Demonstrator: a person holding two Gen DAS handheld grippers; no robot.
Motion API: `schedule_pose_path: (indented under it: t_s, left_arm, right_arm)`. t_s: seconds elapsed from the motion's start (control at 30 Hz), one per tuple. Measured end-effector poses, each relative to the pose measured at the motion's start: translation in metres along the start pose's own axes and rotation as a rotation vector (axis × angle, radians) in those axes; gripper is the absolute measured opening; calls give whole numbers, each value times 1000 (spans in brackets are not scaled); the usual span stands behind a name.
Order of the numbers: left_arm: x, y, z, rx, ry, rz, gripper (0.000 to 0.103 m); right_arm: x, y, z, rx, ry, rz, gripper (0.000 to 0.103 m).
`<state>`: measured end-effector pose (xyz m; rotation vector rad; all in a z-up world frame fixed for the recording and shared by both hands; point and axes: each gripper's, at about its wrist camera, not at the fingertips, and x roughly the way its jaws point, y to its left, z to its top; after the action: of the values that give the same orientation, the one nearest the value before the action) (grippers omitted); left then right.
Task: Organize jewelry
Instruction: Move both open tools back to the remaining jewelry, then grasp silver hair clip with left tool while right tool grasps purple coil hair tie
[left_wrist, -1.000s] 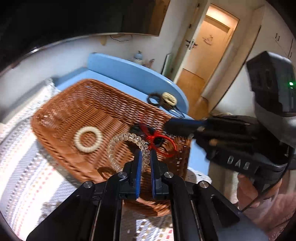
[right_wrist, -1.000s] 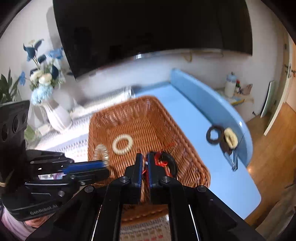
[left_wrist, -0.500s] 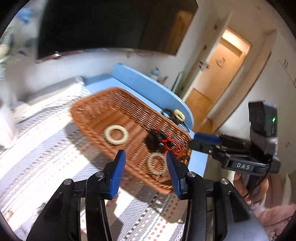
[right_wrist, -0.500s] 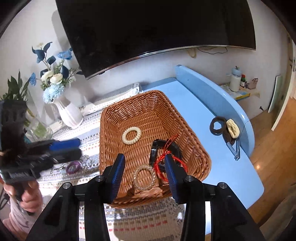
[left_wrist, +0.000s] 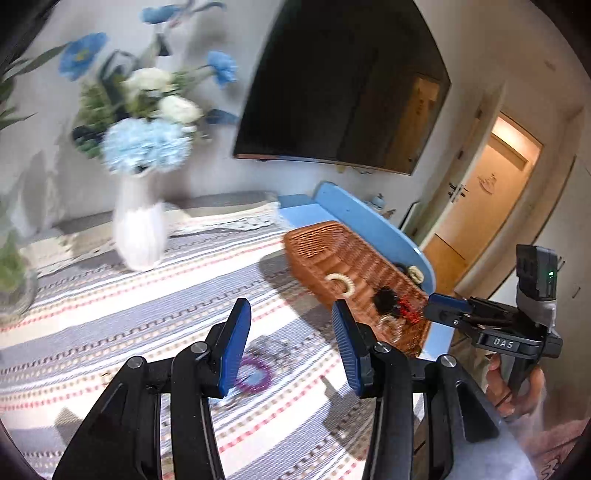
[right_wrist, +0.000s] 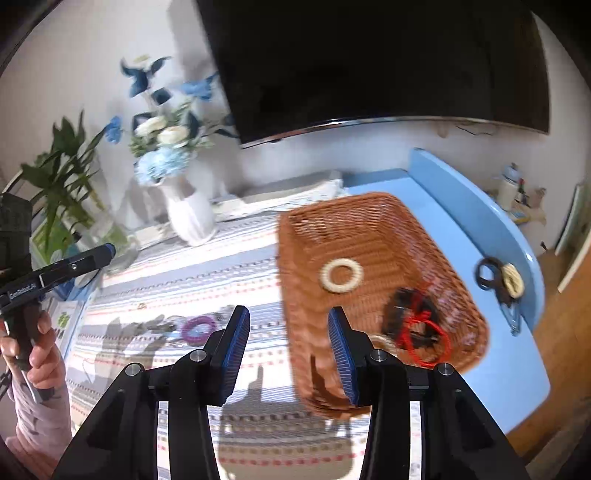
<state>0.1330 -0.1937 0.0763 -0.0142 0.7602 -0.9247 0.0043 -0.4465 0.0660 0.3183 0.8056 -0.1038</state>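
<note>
My left gripper (left_wrist: 290, 321) is open and empty above the striped cloth, with a purple bracelet (left_wrist: 255, 374) lying just below its fingertips. To its right stands the wicker basket (left_wrist: 314, 258). In the right wrist view my right gripper (right_wrist: 288, 325) is open and empty over the near left wall of the basket (right_wrist: 291, 295). Inside lie a cream ring (right_wrist: 341, 275), a black hair tie (right_wrist: 400, 308), a red string bracelet (right_wrist: 424, 339) and a clear bead bracelet (right_wrist: 380, 341), partly hidden by my finger. The purple bracelet (right_wrist: 197, 328) lies left of the basket beside a silvery chain (right_wrist: 162, 325).
A white vase of blue and white flowers (right_wrist: 190, 218) stands at the back of the cloth, with a green plant (right_wrist: 62, 192) further left. A dark hair tie and a beige one (right_wrist: 498, 277) lie on the blue table by its right edge. A large screen hangs on the wall.
Both grippers have opened and let the clear bead bracelet and the red string bracelet fall into the basket. The left one has swung left over the cloth; the right one has drawn back and up.
</note>
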Motion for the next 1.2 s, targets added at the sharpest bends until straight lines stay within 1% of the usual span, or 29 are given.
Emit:
schedule_pose_path:
  t_s: [0.23, 0.33, 0.4, 0.47, 0.53, 0.57, 0.6, 0.63, 0.67, 0.73, 0.83, 0.93, 1.13, 1.17, 1.2]
  left_arm:
    - [-11, 38, -17, -53, 2, 40, 46]
    - [-18, 55, -27, -65, 0, 77, 46]
    - [-23, 69, -37, -85, 2, 92, 46]
    - [-24, 82, -46, -107, 3, 90, 46]
    - [-21, 91, -56, -113, 30, 96, 46]
    - [-16, 94, -61, -105, 52, 100, 46]
    - [-10, 95, -66, -90, 82, 110, 46]
    - [-1, 96, -72, -70, 122, 129, 46]
    - [5, 96, -77, -58, 146, 132, 46]
    - [23, 98, -87, -42, 213, 111, 46]
    - [38, 100, -91, -35, 249, 81, 46]
    - [52, 101, -90, -32, 270, 52, 46]
    - [69, 103, -96, -26, 307, -2, 46]
    - [71, 103, -96, -23, 317, -5, 46]
    - [74, 103, -98, -18, 332, -7, 46]
  right_arm:
    - [30, 52, -1, -89, 56, 54, 45]
    - [45, 69, -4, -112, 88, 73, 45]
    - [54, 77, -7, -123, 109, 81, 45]
    - [63, 82, -9, -127, 124, 85, 45]
    - [79, 86, -12, -130, 144, 81, 45]
    - [84, 87, -14, -127, 151, 77, 43]
    - [94, 86, -16, -109, 169, 73, 38]
    - [103, 84, -18, -90, 190, 80, 35]
    - [109, 83, -20, -75, 205, 89, 29]
    - [127, 77, -25, -22, 260, 120, 26]
    - [149, 71, -29, 37, 313, 145, 26]
    - [165, 69, -27, 90, 339, 174, 26]
    - [187, 82, -24, 57, 349, 153, 26]
    - [189, 85, -24, 44, 347, 153, 26]
    - [191, 88, -25, 26, 343, 148, 29]
